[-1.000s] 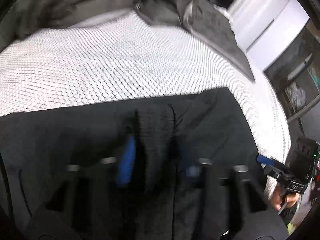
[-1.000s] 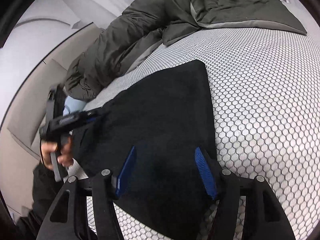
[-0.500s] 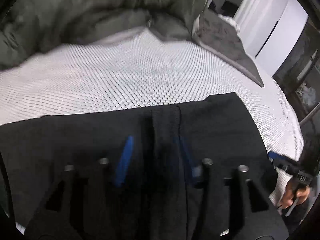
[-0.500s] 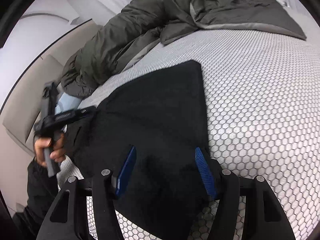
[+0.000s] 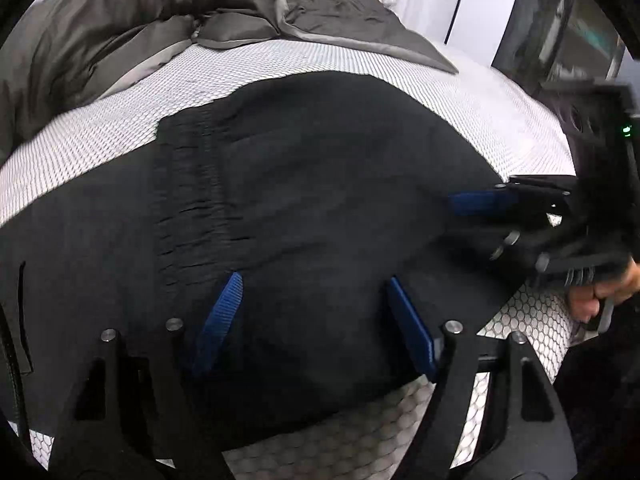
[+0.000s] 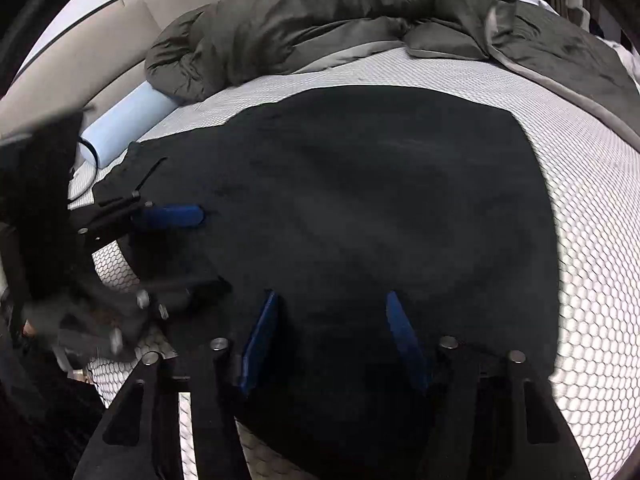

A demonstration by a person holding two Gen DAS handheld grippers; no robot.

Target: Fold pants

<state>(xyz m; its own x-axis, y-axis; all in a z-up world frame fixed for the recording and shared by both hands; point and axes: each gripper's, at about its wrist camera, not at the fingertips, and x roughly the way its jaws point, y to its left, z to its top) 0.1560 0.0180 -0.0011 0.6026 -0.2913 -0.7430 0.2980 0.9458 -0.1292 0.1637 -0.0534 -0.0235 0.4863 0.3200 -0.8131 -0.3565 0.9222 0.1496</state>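
Honeycomb-patterned bed sheet (image 5: 360,56), grey duvet (image 6: 320,12) at 12 o'clock. Black pants (image 5: 320,184) now folded, spread centrally. Left gripper (image 5: 316,320) opening wider than before, nothing pinched; right gripper (image 6: 332,336) narrowing, pads above cloth.

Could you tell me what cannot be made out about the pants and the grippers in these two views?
- Left wrist view: the pants run past the left edge, so their full length is cut off.
- Right wrist view: the left gripper is motion-blurred; its lower finger blends into the dark cloth.
- Both views: under the pants, the mattress is hidden, and so are the fold layers.
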